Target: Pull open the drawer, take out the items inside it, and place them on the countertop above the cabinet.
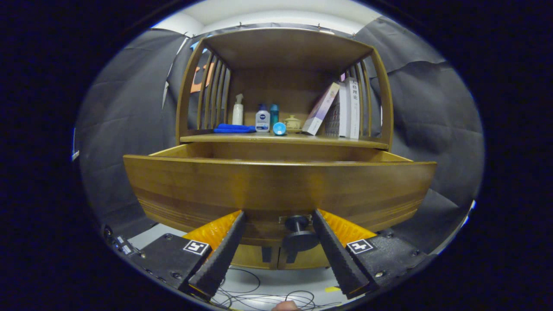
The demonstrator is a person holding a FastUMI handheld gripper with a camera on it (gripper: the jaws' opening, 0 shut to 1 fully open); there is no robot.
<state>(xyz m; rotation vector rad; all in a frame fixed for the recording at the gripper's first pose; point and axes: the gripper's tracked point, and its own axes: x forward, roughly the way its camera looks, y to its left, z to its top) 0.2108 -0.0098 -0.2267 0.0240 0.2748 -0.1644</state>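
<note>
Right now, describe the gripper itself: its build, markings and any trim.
The gripper has two long wedge-shaped fingers with ribbed inner faces, tapering toward their tips. Each sits on a black block body fixed with screws and bearing a square black-and-white tag marker. Ridged yellow-orange panels flank the fingers. The fingers stand apart, open around the drawer knob.

A white book (353, 108) at the right of the shelf carries dark Chinese characters down its spine, and a small white bottle (262, 120) mid-shelf bears a dark blue brand patch. Two square black-and-white markers (196, 247) sit on the gripper (278, 214), whose fingers stand apart on either side of the knob (298, 233).
</note>
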